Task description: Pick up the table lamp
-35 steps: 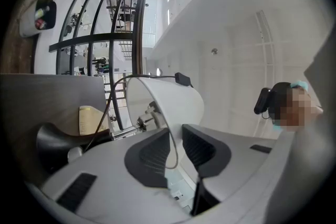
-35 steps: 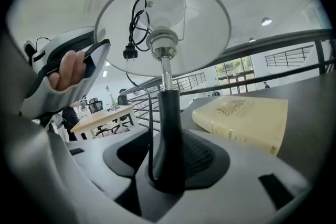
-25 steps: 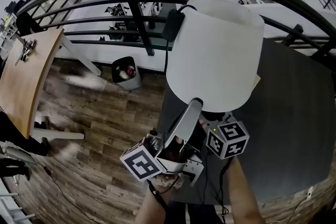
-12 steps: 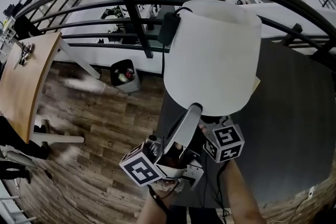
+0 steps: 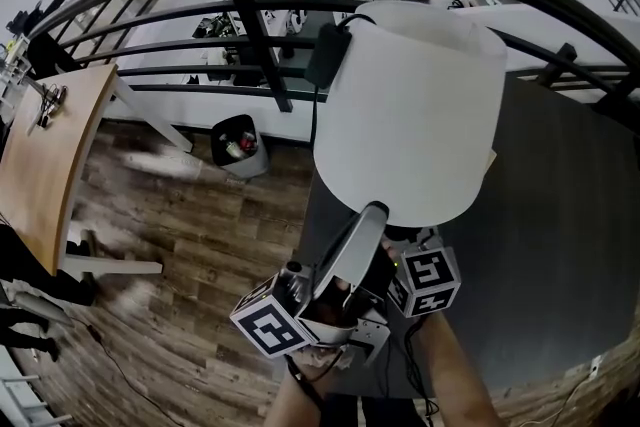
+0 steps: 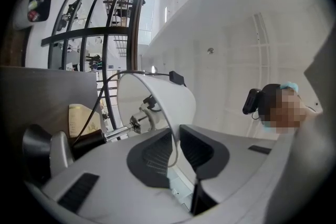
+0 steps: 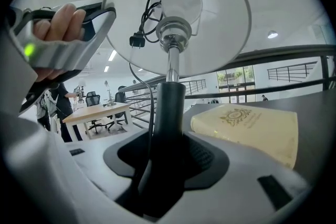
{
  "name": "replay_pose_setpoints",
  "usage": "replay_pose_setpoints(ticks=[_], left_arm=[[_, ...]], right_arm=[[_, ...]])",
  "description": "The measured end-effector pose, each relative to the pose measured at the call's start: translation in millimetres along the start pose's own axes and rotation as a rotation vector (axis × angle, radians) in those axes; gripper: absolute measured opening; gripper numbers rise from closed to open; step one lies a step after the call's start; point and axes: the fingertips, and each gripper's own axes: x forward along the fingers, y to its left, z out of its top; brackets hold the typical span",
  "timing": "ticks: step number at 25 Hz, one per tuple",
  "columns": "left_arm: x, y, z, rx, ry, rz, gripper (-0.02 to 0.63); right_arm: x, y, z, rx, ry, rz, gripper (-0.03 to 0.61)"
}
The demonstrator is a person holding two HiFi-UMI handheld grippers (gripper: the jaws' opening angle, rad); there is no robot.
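The table lamp has a wide white shade (image 5: 410, 105) on a black stem (image 7: 169, 107), with a metal socket and a black cord under the shade. My left gripper (image 5: 377, 212) reaches up to the shade's lower rim. In the left gripper view the thin rim (image 6: 170, 128) runs between the pads, and the left gripper (image 6: 176, 131) is closing, with a gap still showing. My right gripper (image 7: 170, 147) is low under the shade, and only its marker cube (image 5: 425, 280) shows in the head view. Its jaws are closing and its pads lie against both sides of the stem.
The lamp stands over a dark table (image 5: 560, 215) with a cream book (image 7: 247, 123) beside the stem. A black railing (image 5: 260, 25) runs just behind the shade. Below lie a wooden floor, a bin (image 5: 240, 140) and a wooden desk (image 5: 50, 145).
The right gripper's cube has edged toward the left gripper and turned a little. The lamp and the left gripper stay about where they were.
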Motion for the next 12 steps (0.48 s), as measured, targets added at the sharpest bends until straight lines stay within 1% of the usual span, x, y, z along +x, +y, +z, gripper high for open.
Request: replay_pose_setpoints(ticks=[5, 12], left_arm=[[1.2, -7.1, 1.9, 0.014, 0.001, -0.021, 0.083], [8.3, -25.1, 4.4, 0.05, 0.031, -0.038, 0.083]], right_arm=[[-2.8, 3.8, 5.8, 0.0, -0.028, 0.005, 0.218], [-6.0, 9.0, 25.1, -0.011, -0.047, 0.02, 0.218]])
